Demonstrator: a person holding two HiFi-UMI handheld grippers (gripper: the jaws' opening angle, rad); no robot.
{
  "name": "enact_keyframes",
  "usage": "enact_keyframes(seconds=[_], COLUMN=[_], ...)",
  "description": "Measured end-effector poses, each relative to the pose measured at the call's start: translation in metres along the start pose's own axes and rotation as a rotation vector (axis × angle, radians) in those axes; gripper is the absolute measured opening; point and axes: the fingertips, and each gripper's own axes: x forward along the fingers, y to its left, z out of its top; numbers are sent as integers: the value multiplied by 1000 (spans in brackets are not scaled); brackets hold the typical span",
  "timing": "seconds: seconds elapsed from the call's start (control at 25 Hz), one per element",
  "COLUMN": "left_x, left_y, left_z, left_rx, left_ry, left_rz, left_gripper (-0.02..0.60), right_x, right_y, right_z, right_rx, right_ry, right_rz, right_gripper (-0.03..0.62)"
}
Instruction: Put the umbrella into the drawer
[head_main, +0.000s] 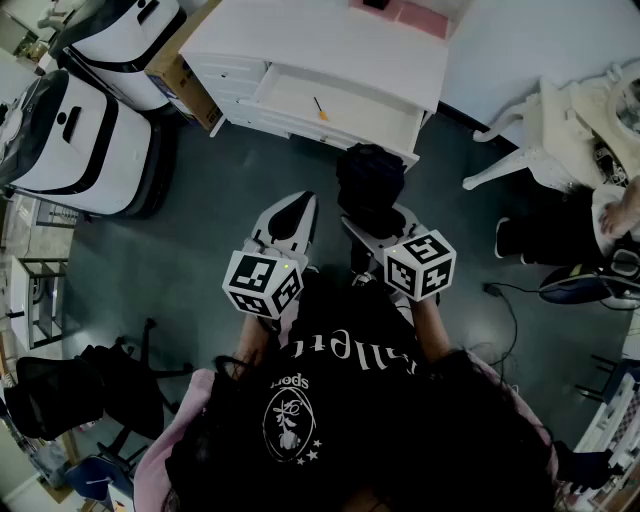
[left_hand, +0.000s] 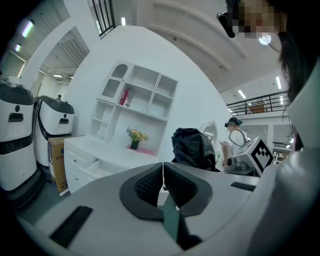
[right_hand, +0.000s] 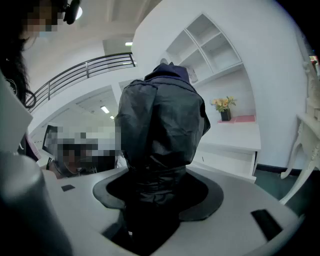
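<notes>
Black folded fabric fills the gap between the pads of the right gripper (right_hand: 157, 187): the fingers (right_hand: 210, 195) stand wide apart and press on the lower part of a collapsed black umbrella (right_hand: 160, 130), whose bundled canopy rises well above and ahead of the fingertips. From the head view, the umbrella (head_main: 370, 185) juts forward out of the right gripper (head_main: 378, 222), held in the air over the dark floor (head_main: 200, 260) and not touching the furniture. The left gripper (head_main: 297, 205) hangs just beside it, to the left of the umbrella, and its own view shows its ribbed pads (left_hand: 150, 182) brought together with only a hairline seam between them and nothing caught there (left_hand: 163, 167). Beyond both sets of fingertips stands a white dresser (head_main: 320, 45) with its drawer (head_main: 370, 115) pulled open; a small orange-tipped tool (head_main: 320, 108) lies on the drawer's bare bottom. The drawer (right_hand: 227, 161) sits ahead and to the right of the right fingers, well apart from the umbrella. A potted flower (right_hand: 225, 112) on a pink mat (head_main: 405, 12) rests on the dresser top beyond that. Far to the left of the left fingers stand white machines (head_main: 85, 140) and a cardboard box (head_main: 185, 80).
</notes>
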Motion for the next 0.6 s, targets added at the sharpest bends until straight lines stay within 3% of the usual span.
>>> enact_keyframes(seconds=[0.6], left_x=[-14], left_y=[18], left_z=[-4], left_rx=[4], left_ry=[12], left_rz=[-28], left_gripper=[17], right_x=[10], right_y=[16], right_z=[-4], right_rx=[30], right_ry=[-22], right_rz=[-26], right_gripper=[284])
